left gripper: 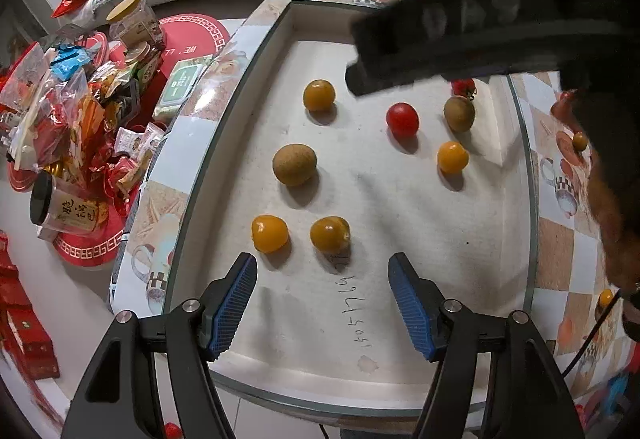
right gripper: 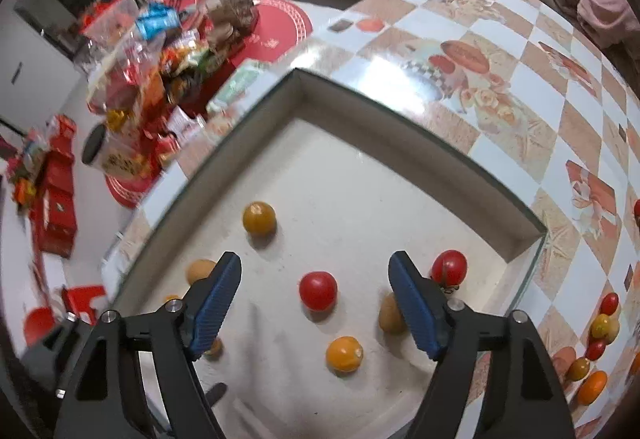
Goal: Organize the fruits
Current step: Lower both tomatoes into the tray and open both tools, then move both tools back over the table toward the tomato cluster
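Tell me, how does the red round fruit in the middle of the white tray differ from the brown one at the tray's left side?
The red fruit is glossy with a bright highlight; the brown fruit is dull and rough-skinned. The red fruit looks smaller, the brown one bulkier, though the lens distorts. The red fruit is nearly round; the brown one is slightly oval. Both sit loose on the white tray, each apart from its neighbours and held by neither gripper.

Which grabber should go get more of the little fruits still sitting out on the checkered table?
Probably the right gripper. Its view shows the loose pile of small fruits on the checkered table just off to its side. The left gripper, also open and empty, sits over the tray's opposite side.
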The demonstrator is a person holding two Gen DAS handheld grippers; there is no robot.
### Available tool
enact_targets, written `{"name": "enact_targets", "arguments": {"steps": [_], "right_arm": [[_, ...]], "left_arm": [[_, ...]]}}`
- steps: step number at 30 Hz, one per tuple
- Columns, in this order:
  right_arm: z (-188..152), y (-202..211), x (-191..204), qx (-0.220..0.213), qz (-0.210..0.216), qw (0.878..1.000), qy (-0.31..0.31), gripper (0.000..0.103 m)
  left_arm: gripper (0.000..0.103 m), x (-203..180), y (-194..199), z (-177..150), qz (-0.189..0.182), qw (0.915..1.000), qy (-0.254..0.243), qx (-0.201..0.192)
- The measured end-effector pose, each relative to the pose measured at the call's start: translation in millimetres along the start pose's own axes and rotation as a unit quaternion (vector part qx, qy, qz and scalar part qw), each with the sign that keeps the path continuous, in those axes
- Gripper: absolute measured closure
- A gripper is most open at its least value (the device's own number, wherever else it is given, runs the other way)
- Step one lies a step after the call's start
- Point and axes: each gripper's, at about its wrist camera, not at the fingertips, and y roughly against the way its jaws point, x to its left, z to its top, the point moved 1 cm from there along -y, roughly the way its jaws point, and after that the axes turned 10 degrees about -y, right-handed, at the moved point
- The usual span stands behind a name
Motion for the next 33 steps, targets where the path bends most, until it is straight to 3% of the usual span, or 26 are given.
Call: {"name": "enact_targets", "arguments": {"steps": [7,14,21,27,33], "right_arm": [[-4,35,-25,-0.034,0.001,0.998,-0.055,0.023],[-31,81,-87,-0.068,-0.027,0.988,-0.134,0.023],[-87,113,-160,-0.066,-0.067,0.972,-0.215,0.023],[-148,124,-217,-0.049,-0.1,0.949,-0.294,0.023],[-198,128,-247,-0.033,-0.117,0.933,-0.338,0.023]], "left_arm": [[0.034,-19,8,12,0.001,0.9993,-0.036,-0.004],[0.034,-56,22,36,-0.01,0.9962,-0.083,-0.021],[0.034,-108,30,60,-0.033,0.9898,-0.133,-0.037],[0.034,-153,29,79,-0.061,0.9835,-0.167,-0.033],[0.034,-193,13,96,-0.089,0.979,-0.182,-0.02]]}}
